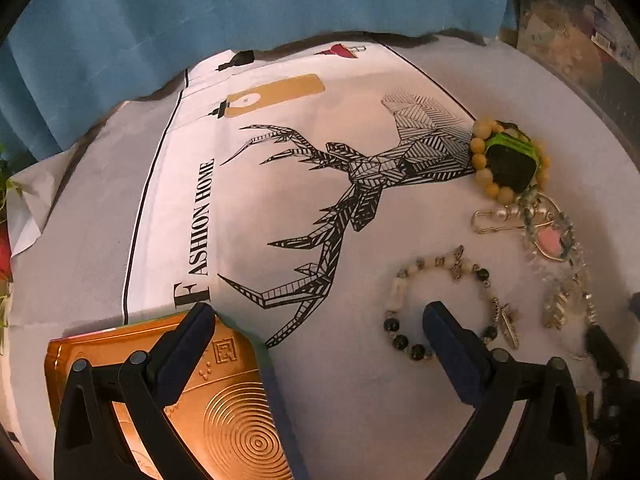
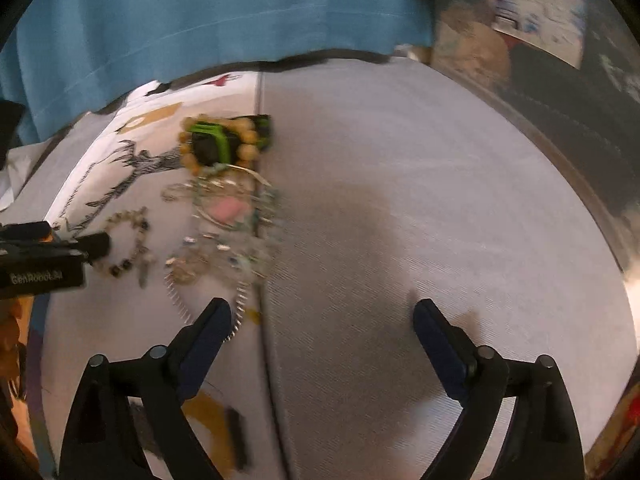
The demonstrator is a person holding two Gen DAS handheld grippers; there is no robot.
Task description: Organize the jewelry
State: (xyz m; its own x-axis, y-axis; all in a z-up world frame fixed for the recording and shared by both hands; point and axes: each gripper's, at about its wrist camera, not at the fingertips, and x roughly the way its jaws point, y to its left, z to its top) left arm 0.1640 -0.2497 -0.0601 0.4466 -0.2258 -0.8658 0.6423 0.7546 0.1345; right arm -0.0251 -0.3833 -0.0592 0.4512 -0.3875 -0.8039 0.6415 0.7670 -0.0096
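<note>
A gold metal tin (image 1: 224,408) lies closed at the near left, under my left gripper's left finger. My left gripper (image 1: 320,316) is open and empty above the cloth. A black-and-white bead bracelet (image 1: 440,304) lies by its right finger. Further right lie a yellow bead bracelet around a green watch (image 1: 508,156), a pearl pin (image 1: 500,216) and a tangle of chains with a pink charm (image 1: 552,240). My right gripper (image 2: 322,312) is open and empty over bare cloth, right of the jewelry pile (image 2: 224,208). The left gripper (image 2: 52,252) shows at that view's left edge.
A white cloth (image 1: 280,216) with a printed deer and "FASHION HOME" covers the table. A blue curtain (image 1: 240,8) hangs behind. Boxes and clutter (image 2: 540,32) stand at the far right past the table edge.
</note>
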